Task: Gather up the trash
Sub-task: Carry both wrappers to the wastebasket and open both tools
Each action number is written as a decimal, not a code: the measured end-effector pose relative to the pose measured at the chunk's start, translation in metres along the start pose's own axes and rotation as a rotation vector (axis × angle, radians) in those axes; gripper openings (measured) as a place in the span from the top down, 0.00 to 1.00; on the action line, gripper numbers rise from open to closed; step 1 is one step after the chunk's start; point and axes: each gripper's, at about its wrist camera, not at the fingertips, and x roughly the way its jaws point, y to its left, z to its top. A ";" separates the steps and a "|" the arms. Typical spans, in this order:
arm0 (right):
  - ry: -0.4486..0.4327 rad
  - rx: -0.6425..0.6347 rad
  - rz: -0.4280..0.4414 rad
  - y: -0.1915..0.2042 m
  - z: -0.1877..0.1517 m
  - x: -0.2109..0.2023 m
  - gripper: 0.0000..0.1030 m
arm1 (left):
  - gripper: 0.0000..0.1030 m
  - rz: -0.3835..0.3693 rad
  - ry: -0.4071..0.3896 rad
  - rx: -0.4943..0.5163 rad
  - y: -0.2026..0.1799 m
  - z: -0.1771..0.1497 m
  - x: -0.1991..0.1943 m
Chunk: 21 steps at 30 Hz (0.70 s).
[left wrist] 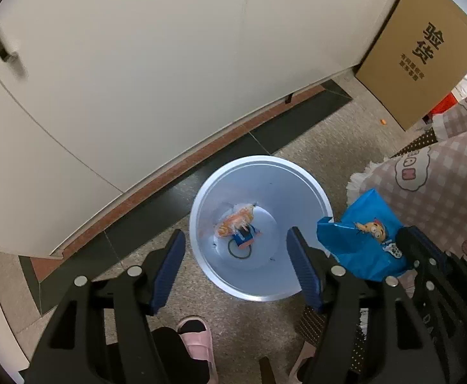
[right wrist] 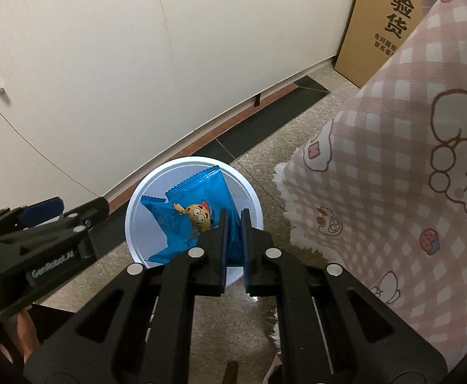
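A pale blue round bin (left wrist: 201,204) stands on the floor by the white cupboards. At its bottom lie an orange-and-clear wrapper (left wrist: 235,220) and a small blue-and-orange packet (left wrist: 248,238). My left gripper (left wrist: 235,240) hangs open above the bin with nothing between its fingers. A bright blue snack bag with a cartoon face (right wrist: 190,211) is pinched between the pads of my shut right gripper (right wrist: 233,216), hanging over the bin (right wrist: 137,198). In the left wrist view the same bag (left wrist: 361,240) sits just right of the bin's rim.
White cupboard doors (left wrist: 137,64) run along the back. A brown cardboard box (left wrist: 425,51) leans at the far right. A pink checked cloth with cartoon prints (right wrist: 393,160) hangs down on the right. A pink slipper (left wrist: 198,339) is near the bin.
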 end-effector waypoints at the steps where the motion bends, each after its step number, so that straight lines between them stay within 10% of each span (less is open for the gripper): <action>1: 0.000 0.002 0.005 -0.001 0.001 0.002 0.92 | 0.36 0.001 -0.001 -0.005 0.003 -0.001 -0.002; 10: -0.039 0.001 0.050 0.002 0.013 0.013 0.92 | 0.35 0.024 -0.038 -0.035 0.016 0.000 -0.020; 15: -0.053 0.004 0.063 0.006 0.015 0.015 0.55 | 0.34 0.042 -0.058 -0.040 0.021 0.002 -0.028; 21: -0.095 0.021 0.082 0.007 0.018 -0.014 0.52 | 0.34 0.028 -0.083 -0.056 0.026 0.002 -0.046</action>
